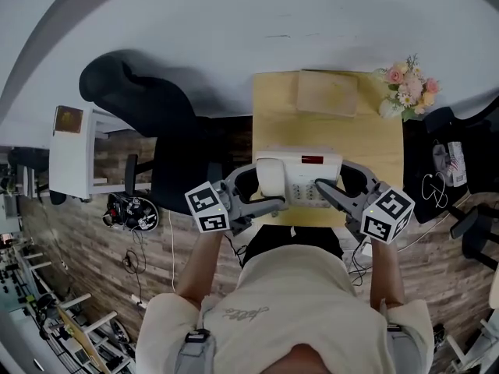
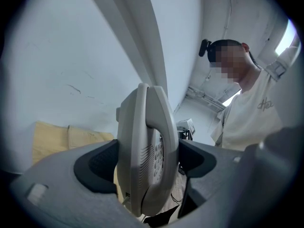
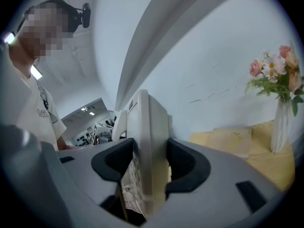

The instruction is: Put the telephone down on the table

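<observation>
white wall stands behind a yellow bench (image 1: 386, 142). the telephone (image 1: 300, 176) is over the near part of the bench, held from both sides. the left tongs (image 1: 265, 189) are closed on its left end, where the handset sits. the right tongs (image 1: 331, 179) are closed on its right end. i cannot tell if the telephone touches the bench. pink flowers (image 1: 409, 84) stand at the far right corner, and a flat tan box (image 1: 327, 92) lies by the wall. a black chair (image 1: 168, 123) is on the left.
</observation>
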Motion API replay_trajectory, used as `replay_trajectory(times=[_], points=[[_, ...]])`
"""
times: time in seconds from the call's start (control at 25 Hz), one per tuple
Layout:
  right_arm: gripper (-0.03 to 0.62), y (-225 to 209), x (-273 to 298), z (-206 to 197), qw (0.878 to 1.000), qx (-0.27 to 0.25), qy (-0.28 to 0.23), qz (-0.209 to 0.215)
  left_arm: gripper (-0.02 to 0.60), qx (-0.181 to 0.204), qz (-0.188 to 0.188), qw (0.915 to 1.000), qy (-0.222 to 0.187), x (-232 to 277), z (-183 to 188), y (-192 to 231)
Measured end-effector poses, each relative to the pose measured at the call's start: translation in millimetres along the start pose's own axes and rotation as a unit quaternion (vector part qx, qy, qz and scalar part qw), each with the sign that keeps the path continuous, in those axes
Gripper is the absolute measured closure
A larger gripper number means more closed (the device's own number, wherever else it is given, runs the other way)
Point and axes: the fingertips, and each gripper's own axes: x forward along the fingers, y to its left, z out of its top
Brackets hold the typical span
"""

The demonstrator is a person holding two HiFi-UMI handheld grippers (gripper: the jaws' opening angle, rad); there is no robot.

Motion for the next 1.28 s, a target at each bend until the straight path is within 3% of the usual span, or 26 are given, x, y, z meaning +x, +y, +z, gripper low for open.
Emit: replay_trajectory(times=[0.6,1.28], points=[[0.372,-28.6,32.7,-43.8,0.998,0.048,0.029,-0.028,0.199,-0.046,-0.023,0.9984,0.025,-7.3,-36.8,48.8],[0.372,-122.9,87.6,-109.8,0.988,0.145,0.053,-0.017,0.200,-0.136,-0.004,0.9890,0.058,13.4,-93.0,153.8]])
